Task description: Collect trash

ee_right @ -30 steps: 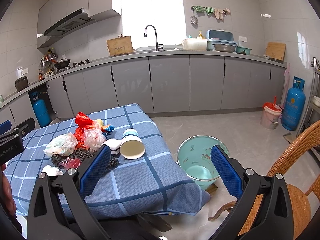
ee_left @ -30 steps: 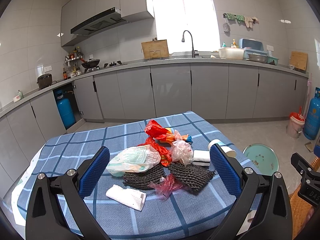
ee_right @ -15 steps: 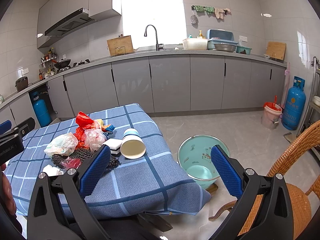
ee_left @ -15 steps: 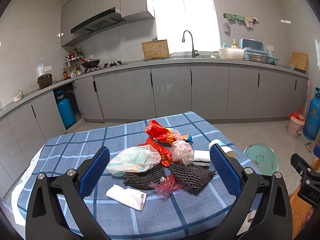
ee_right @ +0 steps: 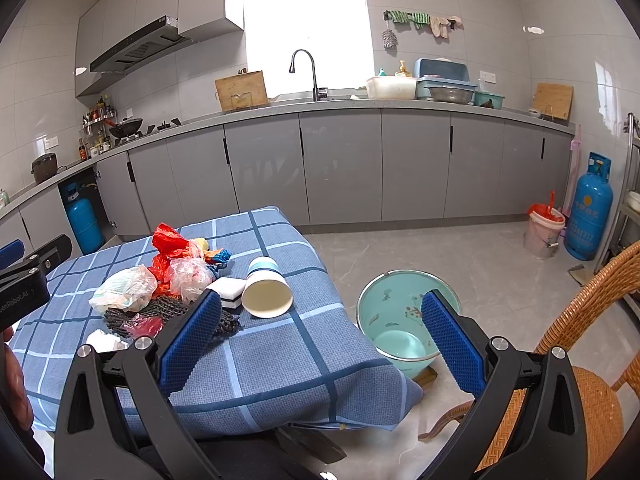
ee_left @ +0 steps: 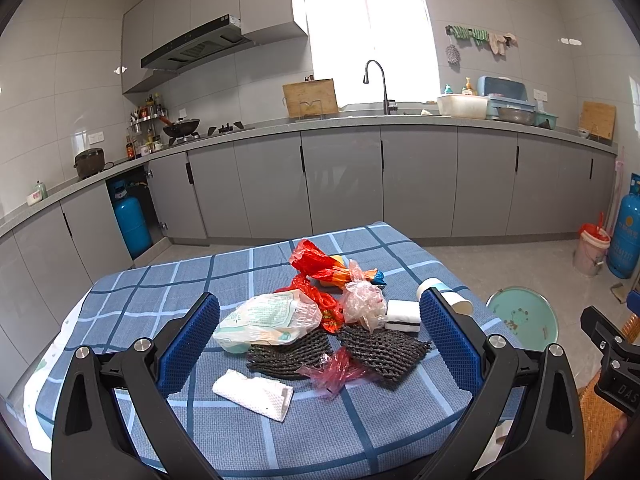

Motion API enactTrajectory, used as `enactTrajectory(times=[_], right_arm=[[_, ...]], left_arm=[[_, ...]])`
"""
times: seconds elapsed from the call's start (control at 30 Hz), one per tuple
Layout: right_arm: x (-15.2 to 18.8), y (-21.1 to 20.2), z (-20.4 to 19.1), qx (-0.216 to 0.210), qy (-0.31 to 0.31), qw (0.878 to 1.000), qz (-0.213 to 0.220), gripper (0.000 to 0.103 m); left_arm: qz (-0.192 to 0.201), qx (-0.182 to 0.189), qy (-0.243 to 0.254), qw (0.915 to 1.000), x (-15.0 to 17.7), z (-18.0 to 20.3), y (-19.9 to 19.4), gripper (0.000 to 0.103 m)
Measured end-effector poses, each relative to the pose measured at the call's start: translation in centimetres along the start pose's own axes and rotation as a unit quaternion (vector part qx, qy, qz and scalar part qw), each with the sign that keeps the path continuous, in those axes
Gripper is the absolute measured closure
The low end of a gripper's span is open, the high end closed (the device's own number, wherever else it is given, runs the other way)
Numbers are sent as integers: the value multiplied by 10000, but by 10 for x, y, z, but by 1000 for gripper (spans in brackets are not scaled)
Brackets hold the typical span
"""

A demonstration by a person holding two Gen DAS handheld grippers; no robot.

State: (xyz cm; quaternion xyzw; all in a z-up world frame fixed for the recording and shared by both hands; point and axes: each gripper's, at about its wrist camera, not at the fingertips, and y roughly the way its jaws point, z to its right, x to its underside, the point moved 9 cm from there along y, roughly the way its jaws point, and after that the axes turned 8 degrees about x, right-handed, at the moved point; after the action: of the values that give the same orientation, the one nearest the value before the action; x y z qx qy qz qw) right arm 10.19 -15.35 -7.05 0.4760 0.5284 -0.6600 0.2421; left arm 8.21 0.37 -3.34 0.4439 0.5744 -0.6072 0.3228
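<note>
A heap of trash lies on the blue checked tablecloth (ee_left: 132,300): a white-green plastic bag (ee_left: 268,316), red wrappers (ee_left: 316,264), a clear crumpled bag (ee_left: 362,300), two black foam nets (ee_left: 384,350), a folded white tissue (ee_left: 254,392), a white sponge (ee_left: 402,314) and a tipped paper cup (ee_right: 266,292). My left gripper (ee_left: 318,344) is open, hovering in front of the heap, empty. My right gripper (ee_right: 320,338) is open and empty over the table's right edge, with the cup ahead left. A teal basin (ee_right: 404,320) stands on the floor right of the table.
A wicker chair (ee_right: 592,360) stands at the right. Grey kitchen cabinets (ee_right: 340,168) run along the back wall. A blue gas cylinder (ee_right: 590,212) and a pink bucket (ee_right: 544,232) stand at the far right on the floor.
</note>
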Motion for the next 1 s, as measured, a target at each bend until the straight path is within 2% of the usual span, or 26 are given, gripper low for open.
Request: enactTrajectory(times=[0.3,0.5,0.67,0.83,1.0], right_arm=[[3,4,-5,-25,-21,10000,-31,5],[3,19,-7,-47,-55,9999,-74,5],[1,42,-16,-71,-96,9998,-127,5],[5,73,-31,-129,-317,9990,-286,5],[9,111,-45,-174,-456,9975,-506,5]], left_arm=[[-17,-12,2,10000,3,-2,1,4],[-164,-155,-35,9997,16,-21,20,4],[-381,-546,-262,9974,26,-64,43,4],[-659,-1014,-449,9916,43,-111,60,4],[-1070,-1202,-621,9850,65,-137,86,4]])
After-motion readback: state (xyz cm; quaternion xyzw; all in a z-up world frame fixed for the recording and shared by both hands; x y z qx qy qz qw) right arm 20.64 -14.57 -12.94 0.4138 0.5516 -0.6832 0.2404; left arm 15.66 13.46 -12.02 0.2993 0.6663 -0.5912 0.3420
